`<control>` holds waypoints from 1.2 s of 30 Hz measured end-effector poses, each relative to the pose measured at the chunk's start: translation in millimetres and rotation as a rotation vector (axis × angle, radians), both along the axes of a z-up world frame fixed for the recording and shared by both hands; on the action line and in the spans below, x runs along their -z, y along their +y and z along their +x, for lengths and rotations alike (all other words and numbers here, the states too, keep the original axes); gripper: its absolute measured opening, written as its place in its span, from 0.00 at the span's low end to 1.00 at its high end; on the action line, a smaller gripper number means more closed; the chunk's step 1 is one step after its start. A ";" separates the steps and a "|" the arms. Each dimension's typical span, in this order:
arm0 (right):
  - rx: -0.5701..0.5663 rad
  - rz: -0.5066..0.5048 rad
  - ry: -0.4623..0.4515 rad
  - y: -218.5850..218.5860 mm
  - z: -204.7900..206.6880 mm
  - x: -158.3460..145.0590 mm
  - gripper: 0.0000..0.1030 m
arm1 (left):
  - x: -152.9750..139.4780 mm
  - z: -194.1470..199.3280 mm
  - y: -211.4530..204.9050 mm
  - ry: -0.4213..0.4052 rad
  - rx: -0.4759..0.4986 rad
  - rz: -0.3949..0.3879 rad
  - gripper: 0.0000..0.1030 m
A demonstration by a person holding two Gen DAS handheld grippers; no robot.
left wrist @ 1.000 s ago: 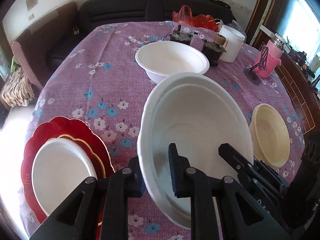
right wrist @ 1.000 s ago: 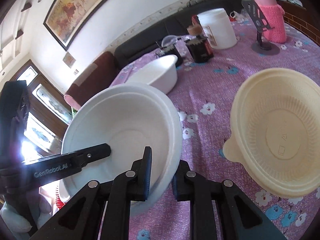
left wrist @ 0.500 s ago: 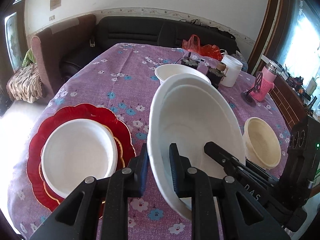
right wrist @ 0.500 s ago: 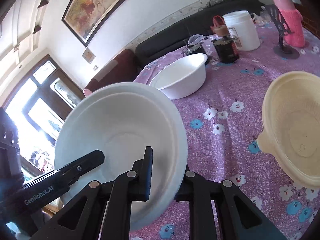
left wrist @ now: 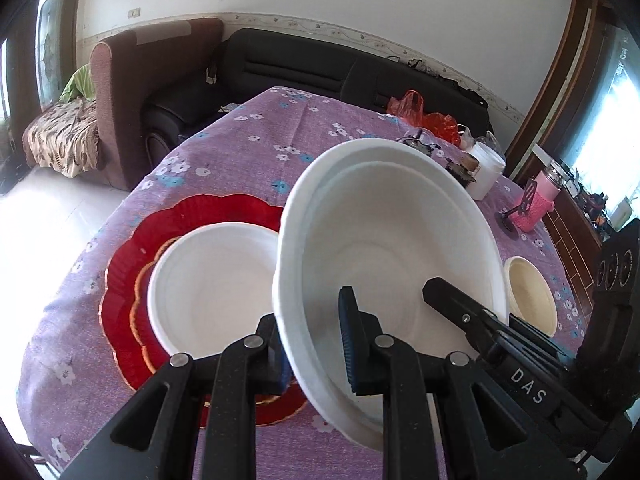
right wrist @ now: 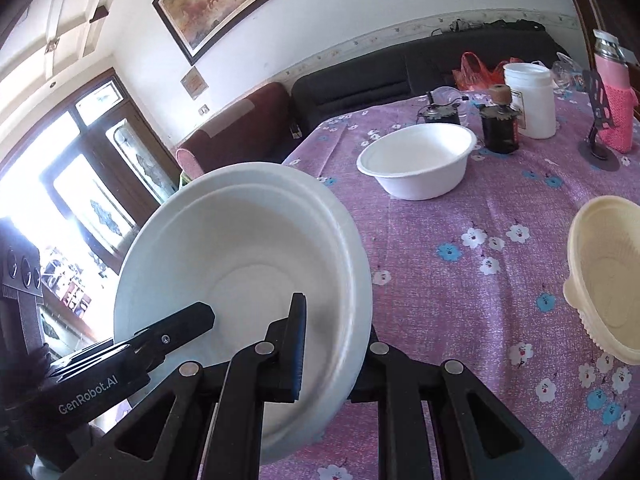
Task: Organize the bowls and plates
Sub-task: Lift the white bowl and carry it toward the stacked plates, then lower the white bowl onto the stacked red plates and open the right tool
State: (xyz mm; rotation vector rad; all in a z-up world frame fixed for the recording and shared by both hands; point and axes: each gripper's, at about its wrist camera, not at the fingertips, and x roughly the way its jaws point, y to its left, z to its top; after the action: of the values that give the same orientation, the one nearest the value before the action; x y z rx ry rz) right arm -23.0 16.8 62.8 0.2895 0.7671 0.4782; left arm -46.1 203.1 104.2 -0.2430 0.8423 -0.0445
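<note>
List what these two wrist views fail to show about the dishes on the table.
- Left wrist view: the held white bowl hides the other white bowl and part of the cream bowl.
- Same view: the white dish covers the red plates' centres.
- Right wrist view: the cream bowl is cut off by the picture's edge; the red plates are hidden.

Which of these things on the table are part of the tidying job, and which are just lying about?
Part of the job:
held white bowl
white bowl on red plates
red plates
far white bowl
cream bowl

Lying about:
white tub
pink bottle
dark jar
red bag
</note>
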 end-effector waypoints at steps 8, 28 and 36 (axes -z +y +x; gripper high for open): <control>-0.097 -0.150 -0.019 82.0 12.4 -5.5 0.16 | 13.7 11.4 65.3 0.064 -0.086 -0.016 0.18; -0.096 -0.241 0.089 115.8 43.2 22.4 0.11 | 16.6 1.3 124.9 0.013 -0.167 -0.170 0.53; -0.112 -0.313 -0.007 129.8 27.8 11.3 0.45 | -9.4 -33.2 125.7 -0.096 -0.206 -0.167 0.64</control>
State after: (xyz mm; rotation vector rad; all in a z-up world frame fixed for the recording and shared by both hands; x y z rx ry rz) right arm 4.7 146.6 51.4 -0.0464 0.8408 0.4565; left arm -79.3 328.8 113.6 -0.4801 0.7148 0.0658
